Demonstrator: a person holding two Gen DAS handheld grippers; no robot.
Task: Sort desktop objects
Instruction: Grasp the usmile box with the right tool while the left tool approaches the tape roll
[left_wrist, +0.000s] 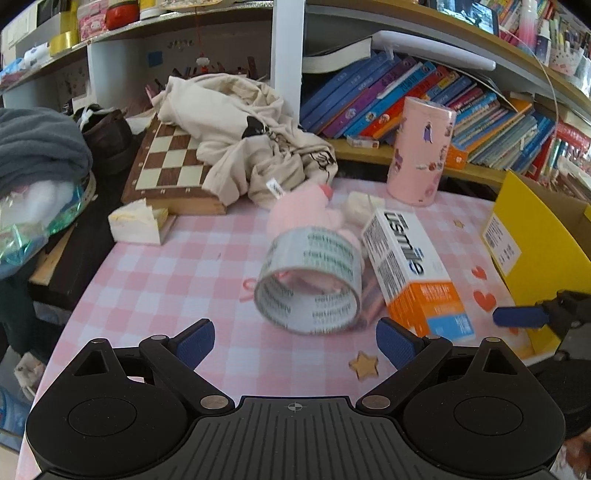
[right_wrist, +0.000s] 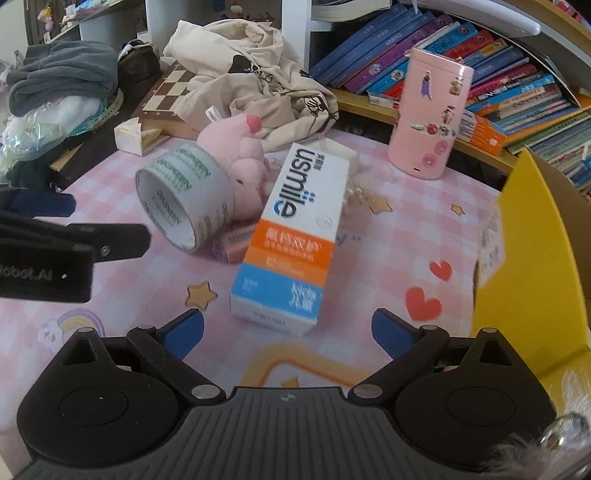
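So we've got both claws wide open, nothing held: left gripper (left_wrist: 295, 341) faces the tape roll (left_wrist: 308, 282) mid-table, right gripper (right_wrist: 288, 334) nearer the usmile box (right_wrist: 291, 236), long axis running away toward the back edge.

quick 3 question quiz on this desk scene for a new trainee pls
1. True or false: the left gripper is shut on the tape roll.
2. What lies directly ahead of the right gripper? A) pink canister B) usmile box C) chessboard
3. Fill in: the plush toy is coloured ____.

Key:
1. False; its jaws are open and empty, the roll lying ahead of them on the checked tablecloth.
2. B, the usmile box; the pink canister stands upright further back.
3. Pink.
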